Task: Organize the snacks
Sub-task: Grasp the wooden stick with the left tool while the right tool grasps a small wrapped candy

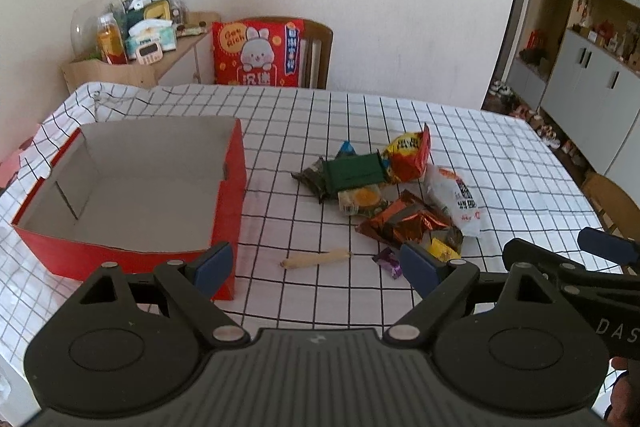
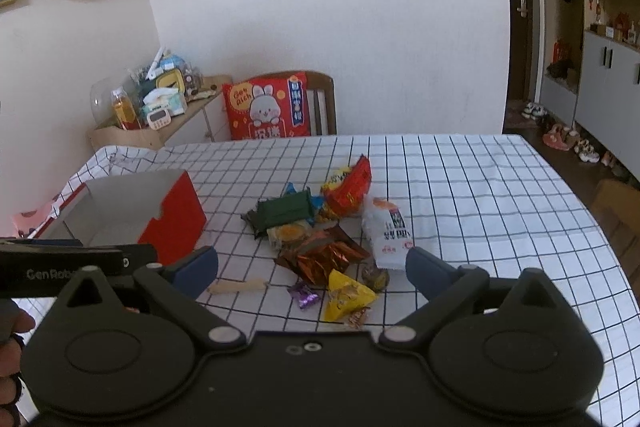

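Observation:
An empty red cardboard box (image 1: 128, 187) (image 2: 176, 219) lies on the left of the checked tablecloth (image 1: 460, 131). A heap of snack packets sits right of it: a dark green packet (image 1: 354, 171) (image 2: 284, 211), a red and yellow bag (image 1: 410, 153) (image 2: 348, 191), a white packet (image 1: 460, 199) (image 2: 390, 233), a copper foil pack (image 1: 408, 223) (image 2: 326, 255), a yellow packet (image 2: 346, 297), a purple candy (image 1: 390, 261) (image 2: 305, 294) and a beige stick (image 1: 316, 259) (image 2: 238, 286). My left gripper (image 1: 320, 267) hangs open above the cloth near the box corner. My right gripper (image 2: 312, 273) is open over the near packets.
A wooden chair with a red rabbit cushion (image 1: 256, 53) (image 2: 266, 111) stands at the table's far side. A cluttered side cabinet (image 1: 132, 43) is at the back left. Grey cupboards (image 1: 592, 67) and shoes line the right wall. Another chair (image 1: 616, 203) stands at the right edge.

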### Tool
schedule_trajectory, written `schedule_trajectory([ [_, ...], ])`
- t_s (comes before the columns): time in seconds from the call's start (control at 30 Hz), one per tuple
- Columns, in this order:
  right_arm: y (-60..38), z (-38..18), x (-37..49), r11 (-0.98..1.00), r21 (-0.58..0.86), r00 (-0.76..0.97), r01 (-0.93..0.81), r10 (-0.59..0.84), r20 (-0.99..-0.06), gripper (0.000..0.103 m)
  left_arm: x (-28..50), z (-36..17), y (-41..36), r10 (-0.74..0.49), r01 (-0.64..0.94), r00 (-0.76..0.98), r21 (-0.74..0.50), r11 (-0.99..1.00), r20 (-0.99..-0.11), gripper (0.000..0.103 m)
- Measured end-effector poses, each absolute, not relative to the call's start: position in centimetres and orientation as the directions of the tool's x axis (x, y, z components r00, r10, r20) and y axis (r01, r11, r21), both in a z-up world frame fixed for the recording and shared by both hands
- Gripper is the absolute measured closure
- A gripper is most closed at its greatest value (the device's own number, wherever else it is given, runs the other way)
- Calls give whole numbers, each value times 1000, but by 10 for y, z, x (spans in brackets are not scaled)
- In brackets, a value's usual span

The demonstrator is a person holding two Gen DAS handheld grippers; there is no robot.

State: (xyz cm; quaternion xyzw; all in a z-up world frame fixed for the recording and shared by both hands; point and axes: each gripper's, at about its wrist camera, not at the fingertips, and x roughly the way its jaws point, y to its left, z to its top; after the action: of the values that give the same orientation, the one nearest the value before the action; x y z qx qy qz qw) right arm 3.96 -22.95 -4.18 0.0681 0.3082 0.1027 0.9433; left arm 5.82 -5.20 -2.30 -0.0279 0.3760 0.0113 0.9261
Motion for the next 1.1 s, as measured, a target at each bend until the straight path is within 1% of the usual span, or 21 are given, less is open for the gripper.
schedule_trajectory([
  [0.3, -247, -78, 66, 968, 194, 719, -160, 249, -648, 11, 90, -51, -52, 39, -112, 657, -47, 993, -753, 12],
  [0.37, -248, -89, 71, 969, 179, 704, -172, 248, -665, 17, 98, -58, -53, 42, -113, 647, -41, 993, -762, 13],
  [0.47, -249, -106, 80, 968, 166, 673, -186, 248, -696, 21, 110, -68, -55, 41, -118, 624, -43, 992, -780, 13],
  [0.63, -247, -126, 93, 967, 155, 641, -202, 251, -725, 26, 134, -83, -59, 79, -141, 593, -6, 990, -801, 13],
  [0.67, -246, -129, 96, 966, 154, 636, -206, 252, -730, 26, 140, -86, -59, 81, -146, 584, -6, 989, -808, 15],
  [0.7, -246, -132, 99, 965, 155, 628, -211, 255, -735, 26, 146, -90, -59, 81, -149, 571, -7, 989, -817, 18],
  [0.8, -244, -140, 107, 961, 158, 605, -226, 266, -751, 28, 163, -101, -58, 69, -151, 541, -16, 988, -838, 18],
  [0.9, -243, -148, 115, 958, 167, 575, -233, 274, -771, 31, 179, -113, -55, 15, -137, 479, -58, 989, -877, 18],
  [0.97, -243, -152, 120, 955, 179, 554, -238, 285, -782, 34, 187, -116, -53, 5, -119, 459, -56, 991, -888, 20],
  [1.0, -242, -154, 121, 953, 182, 548, -244, 290, -784, 35, 191, -114, -54, -11, -79, 458, -53, 995, -889, 21],
  [1.07, -243, -156, 123, 943, 194, 532, -269, 313, -787, 36, 196, -110, -61, -63, 60, 451, -40, 997, -891, 21],
  [1.1, -243, -158, 124, 939, 198, 522, -281, 322, -790, 36, 197, -108, -65, -68, 113, 450, -19, 993, -890, 21],
])
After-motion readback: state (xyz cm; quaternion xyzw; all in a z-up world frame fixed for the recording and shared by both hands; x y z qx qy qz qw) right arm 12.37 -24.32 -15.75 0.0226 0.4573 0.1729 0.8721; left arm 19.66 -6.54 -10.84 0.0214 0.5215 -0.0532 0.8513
